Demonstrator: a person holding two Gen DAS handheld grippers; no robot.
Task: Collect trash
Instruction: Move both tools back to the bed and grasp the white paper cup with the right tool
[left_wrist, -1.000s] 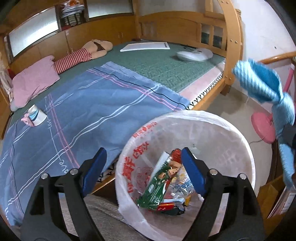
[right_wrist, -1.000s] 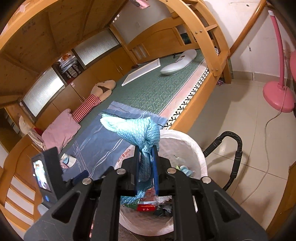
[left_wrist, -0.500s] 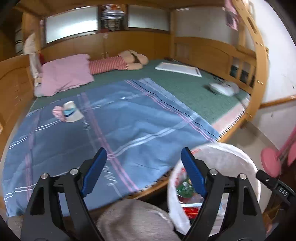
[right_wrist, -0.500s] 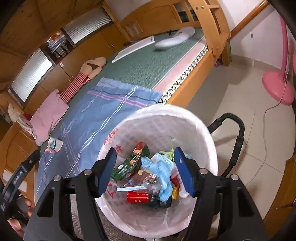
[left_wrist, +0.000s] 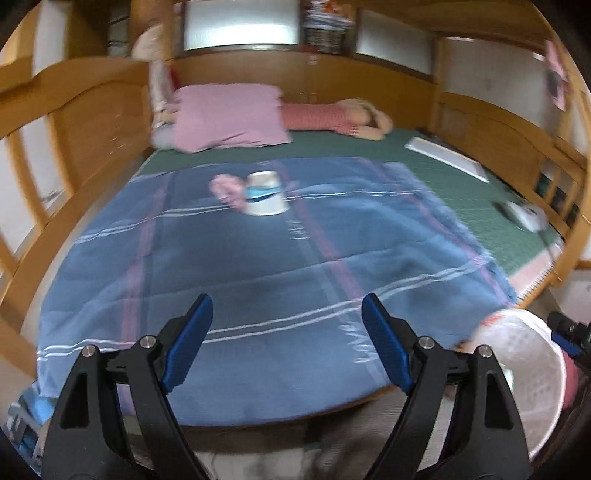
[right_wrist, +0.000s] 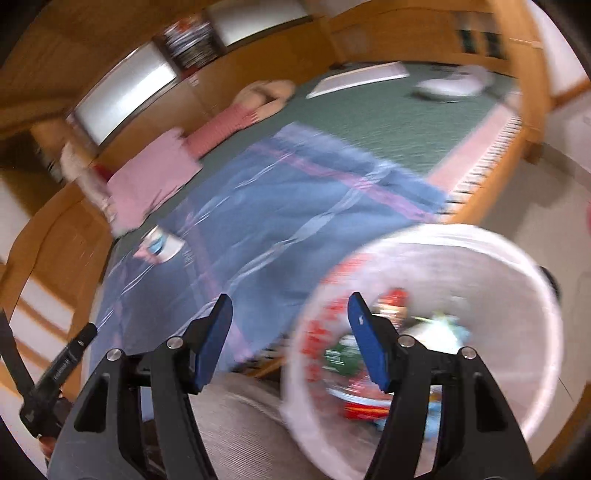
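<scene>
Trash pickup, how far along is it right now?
Done: wrappers already lie in the lined bin. In hand: nothing; the left gripper and right gripper are both open and empty. Left: the overturned paper cup and pink scrap beside it on the blue blanket.

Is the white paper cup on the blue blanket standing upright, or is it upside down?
Upside down. The paper cup rests on the blue blanket with its wider end down and narrower end up.
</scene>
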